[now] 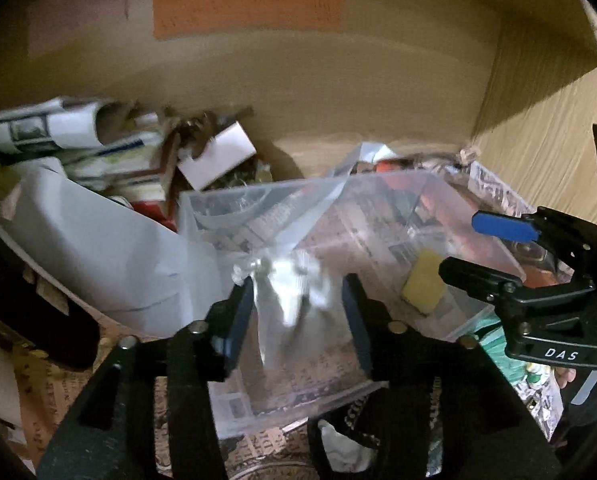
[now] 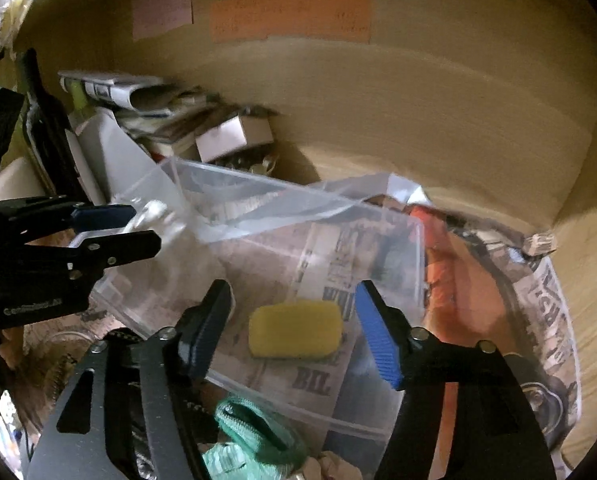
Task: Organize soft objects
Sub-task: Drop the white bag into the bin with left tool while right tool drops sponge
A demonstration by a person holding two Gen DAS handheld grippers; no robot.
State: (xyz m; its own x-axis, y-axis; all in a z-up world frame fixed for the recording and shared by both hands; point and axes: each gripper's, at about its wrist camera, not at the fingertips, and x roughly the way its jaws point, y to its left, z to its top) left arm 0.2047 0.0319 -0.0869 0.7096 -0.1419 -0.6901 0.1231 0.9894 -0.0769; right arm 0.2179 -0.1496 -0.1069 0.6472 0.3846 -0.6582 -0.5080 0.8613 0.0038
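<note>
A wooden shelf (image 2: 438,128) lined with newspaper (image 2: 550,304) has coloured notes (image 2: 290,16) on its back wall. A clear bin (image 2: 378,240) sits on the paper, with a yellow sponge (image 2: 295,329) inside. Paper clutter (image 1: 98,148) is piled at left. The left hand-held gripper (image 1: 298,312) stands open around crumpled plastic (image 1: 294,284); the right hand-held gripper (image 2: 294,332) is open over the sponge.

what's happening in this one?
A person with a gripper in each hand is sorting soft items into a clear plastic bin on a newspaper-lined shelf. The right gripper is open over a yellow sponge lying in the bin. The left gripper is open around a crumpled clear plastic bag. A green mesh scrubber lies outside the bin's near wall.
</note>
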